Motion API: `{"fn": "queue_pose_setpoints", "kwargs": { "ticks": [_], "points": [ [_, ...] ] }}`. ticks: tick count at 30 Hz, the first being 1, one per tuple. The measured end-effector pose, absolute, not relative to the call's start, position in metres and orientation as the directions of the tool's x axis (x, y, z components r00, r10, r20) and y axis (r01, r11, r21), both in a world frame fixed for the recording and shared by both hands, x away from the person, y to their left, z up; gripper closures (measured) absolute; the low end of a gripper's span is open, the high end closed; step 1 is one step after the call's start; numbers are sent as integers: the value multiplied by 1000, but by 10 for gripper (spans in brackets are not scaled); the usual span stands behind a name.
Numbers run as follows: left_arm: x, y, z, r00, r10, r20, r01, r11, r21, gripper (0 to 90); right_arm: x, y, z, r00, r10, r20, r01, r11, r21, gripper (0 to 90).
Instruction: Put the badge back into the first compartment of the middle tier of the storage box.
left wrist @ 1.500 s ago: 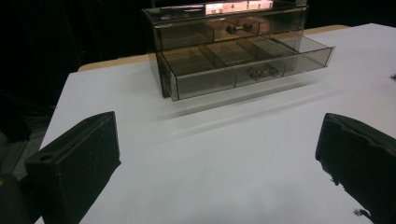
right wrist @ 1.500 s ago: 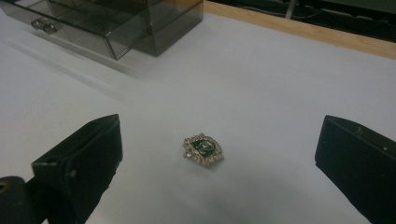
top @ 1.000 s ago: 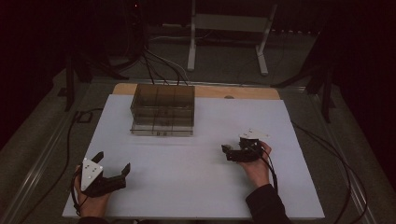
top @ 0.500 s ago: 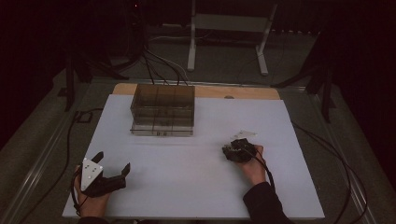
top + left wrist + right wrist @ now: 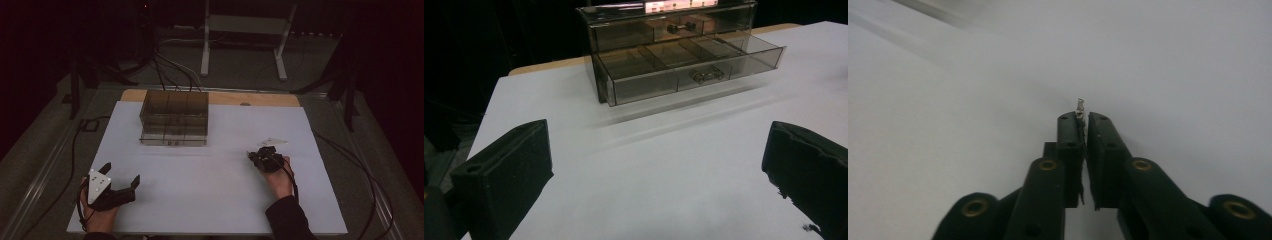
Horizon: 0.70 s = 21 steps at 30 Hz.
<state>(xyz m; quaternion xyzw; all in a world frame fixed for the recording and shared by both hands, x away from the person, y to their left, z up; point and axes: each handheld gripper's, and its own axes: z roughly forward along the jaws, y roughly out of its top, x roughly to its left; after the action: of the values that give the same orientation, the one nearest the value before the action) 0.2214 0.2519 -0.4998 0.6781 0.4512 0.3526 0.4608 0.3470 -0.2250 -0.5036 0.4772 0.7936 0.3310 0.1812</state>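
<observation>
While the left gripper (image 5: pixel 119 187) is held low at the near left corner of the white surface (image 5: pixel 210 200), its jaws are spread wide, with nothing between them; in the left gripper view the two black jaws are seen at the far edges of the frame with bare white surface in the gap. The left hand (image 5: pixel 97 215) is wrapped around the gripper's body, and a grey three-cornered plate is carried on top of it.

Toward the far left of the surface a smoky clear drawer box (image 5: pixel 174 118) is set, well apart from both grippers. In the left gripper view the box (image 5: pixel 674 45) is seen with its lower drawer (image 5: pixel 694 67) pulled out and its upper drawers pushed in; small metal handles are fitted to the drawer fronts. What the compartments hold cannot be told.

On the right side of the surface, the right gripper (image 5: pixel 252 156) is held by the right hand (image 5: pixel 279 175), a dark sleeve showing behind it. In the right gripper view its jaws are pressed nearly together on a small, thin metal piece (image 5: pixel 1080 107), whose tip is seen poking out just past the jaw ends, above plain white surface. What the piece is cannot be made out.
</observation>
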Motion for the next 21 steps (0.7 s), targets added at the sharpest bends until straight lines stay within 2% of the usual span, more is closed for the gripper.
{"fn": "queue_pose_setpoints", "kwargs": {
  "ticks": [21],
  "points": [
    [221, 253, -500, 338, 939, 61, 284, -164, 945, 5, 343, -220, -500, -491, 871, 22, 635, 340, 693, 876]
  ]
}}
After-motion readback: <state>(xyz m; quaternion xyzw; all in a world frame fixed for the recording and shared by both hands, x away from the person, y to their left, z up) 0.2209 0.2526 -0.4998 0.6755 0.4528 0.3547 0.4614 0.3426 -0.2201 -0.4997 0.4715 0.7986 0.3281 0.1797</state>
